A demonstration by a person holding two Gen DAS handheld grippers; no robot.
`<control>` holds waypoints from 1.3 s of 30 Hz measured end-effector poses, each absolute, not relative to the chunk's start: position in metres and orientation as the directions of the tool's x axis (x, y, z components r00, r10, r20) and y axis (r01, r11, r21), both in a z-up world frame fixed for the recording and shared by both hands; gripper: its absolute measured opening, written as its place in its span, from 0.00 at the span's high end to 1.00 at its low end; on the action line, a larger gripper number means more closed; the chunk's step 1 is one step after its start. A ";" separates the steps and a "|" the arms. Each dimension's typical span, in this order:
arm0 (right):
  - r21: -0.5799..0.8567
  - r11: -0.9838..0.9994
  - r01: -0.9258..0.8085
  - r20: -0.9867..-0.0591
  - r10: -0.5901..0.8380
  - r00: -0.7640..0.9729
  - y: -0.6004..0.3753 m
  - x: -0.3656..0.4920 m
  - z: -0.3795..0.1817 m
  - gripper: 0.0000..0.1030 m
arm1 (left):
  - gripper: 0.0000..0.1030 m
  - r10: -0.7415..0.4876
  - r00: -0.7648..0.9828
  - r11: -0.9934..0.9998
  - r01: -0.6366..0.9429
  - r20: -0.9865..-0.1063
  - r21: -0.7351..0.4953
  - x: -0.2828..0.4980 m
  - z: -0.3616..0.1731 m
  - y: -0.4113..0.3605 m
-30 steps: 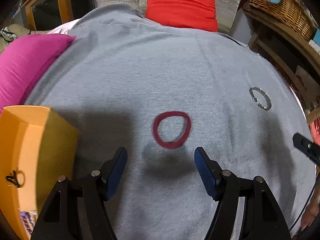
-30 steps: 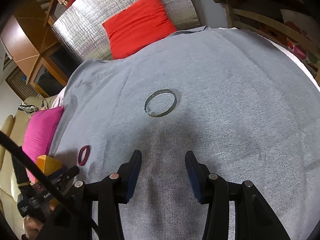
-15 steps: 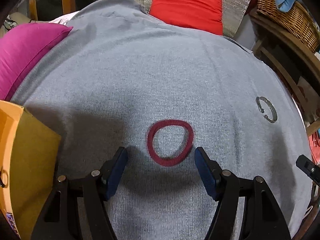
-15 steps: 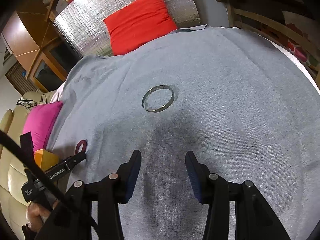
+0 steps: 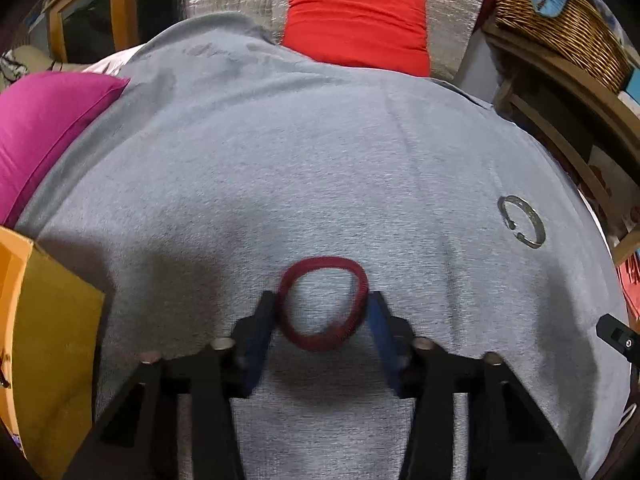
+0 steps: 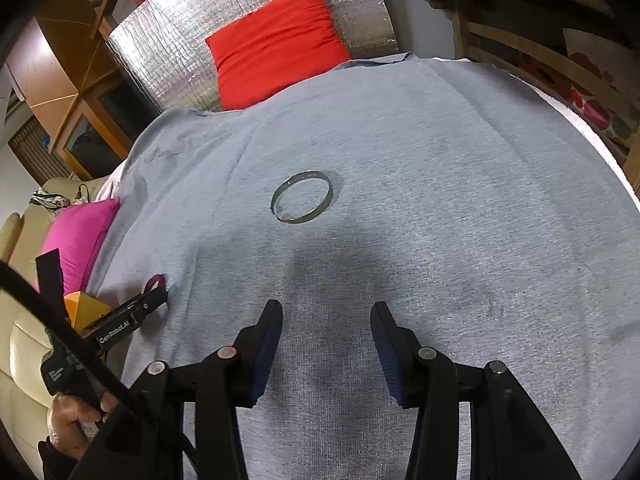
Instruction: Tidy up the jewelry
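the only lettering that reads clearly is "genrobot.ai", printed in white along the black side of the left gripper (image 6: 146, 304), seen at the lower left of the right wrist view. further back on the same handheld unit, close to the person's hand (image 6: 74, 414), sits a small white label in two short lines, too small and blurred to make out. the left wrist view shows no writing that can be read. a dark mark on the inner wall of the orange box (image 5: 48, 344) at that view's left edge is cut off and is no clear letter.
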State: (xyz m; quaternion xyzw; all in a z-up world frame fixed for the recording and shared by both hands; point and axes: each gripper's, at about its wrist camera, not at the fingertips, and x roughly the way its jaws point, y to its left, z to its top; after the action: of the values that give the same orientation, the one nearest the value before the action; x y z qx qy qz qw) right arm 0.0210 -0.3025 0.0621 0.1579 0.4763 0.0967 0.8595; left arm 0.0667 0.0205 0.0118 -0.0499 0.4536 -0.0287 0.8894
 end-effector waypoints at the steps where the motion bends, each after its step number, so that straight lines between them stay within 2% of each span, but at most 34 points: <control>1: 0.362 0.932 -0.017 -0.788 0.316 0.528 -0.302 0.020 0.063 0.52 | 0.66 -0.102 0.588 0.993 0.011 -0.803 -0.118 0.067 0.012 0.019; 3: 0.361 0.933 -0.018 -0.788 0.315 0.529 -0.302 0.021 0.063 0.52 | 0.81 -0.116 0.589 0.991 0.016 -0.800 -0.132 0.066 0.013 0.020; 7: 0.360 0.933 -0.019 -0.788 0.315 0.530 -0.301 0.020 0.063 0.52 | 0.89 -0.145 0.590 0.985 0.011 -0.794 -0.171 0.065 0.014 0.025; 16: 0.358 0.934 -0.013 -0.781 0.307 0.544 -0.303 0.027 0.064 0.51 | 0.90 -0.165 0.606 0.978 -0.004 -0.778 -0.211 0.056 0.026 0.026; 19: 0.342 0.940 -0.017 -0.772 0.291 0.565 -0.300 0.033 0.065 0.40 | 0.90 -0.173 0.623 0.977 0.012 -0.763 -0.211 0.048 0.036 0.022; 20: 0.333 0.943 -0.025 -0.769 0.287 0.572 -0.297 0.035 0.065 0.39 | 0.90 -0.173 0.626 0.978 0.016 -0.761 -0.210 0.046 0.038 0.021; 32: 0.309 0.950 -0.035 -0.780 0.274 0.562 -0.267 0.083 0.050 0.30 | 0.90 -0.156 0.604 0.983 0.021 -0.781 -0.181 0.036 0.040 0.011; 39: 0.208 0.977 -0.042 -0.810 0.196 0.553 -0.241 0.104 0.042 0.28 | 0.90 -0.158 0.595 0.984 0.030 -0.788 -0.174 0.036 0.038 0.007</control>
State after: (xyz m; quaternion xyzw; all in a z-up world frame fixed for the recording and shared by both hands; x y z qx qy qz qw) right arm 0.1037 -0.2406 0.0419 0.0824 0.4680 0.0680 0.8773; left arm 0.0359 0.0069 0.0379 -0.0714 0.4469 -0.0529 0.8902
